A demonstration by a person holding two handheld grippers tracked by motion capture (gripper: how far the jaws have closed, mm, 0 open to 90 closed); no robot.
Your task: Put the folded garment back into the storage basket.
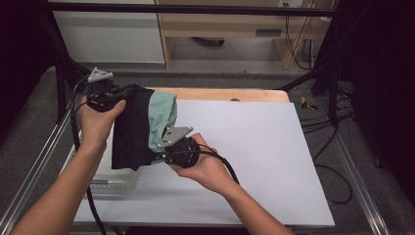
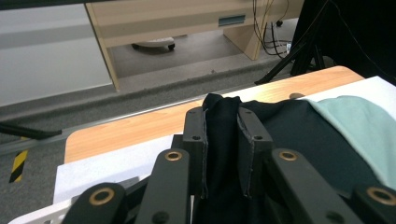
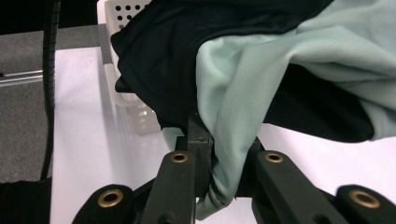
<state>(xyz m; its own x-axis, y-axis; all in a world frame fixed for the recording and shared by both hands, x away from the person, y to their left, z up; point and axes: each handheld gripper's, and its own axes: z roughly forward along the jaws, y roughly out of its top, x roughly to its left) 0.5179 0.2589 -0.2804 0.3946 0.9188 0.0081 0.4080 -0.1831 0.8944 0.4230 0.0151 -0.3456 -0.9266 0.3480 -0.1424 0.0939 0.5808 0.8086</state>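
Garment (image 1: 134, 127), black and mint, lifted over the desk's (image 1: 254, 147) left edge, clamped by left gripper (image 2: 222, 140) and right gripper (image 3: 224, 154); laying out remains.

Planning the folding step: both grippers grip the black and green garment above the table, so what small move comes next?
Probably spread the grippers apart: the garment hangs bunched between the left gripper and right gripper, partly over the white basket.
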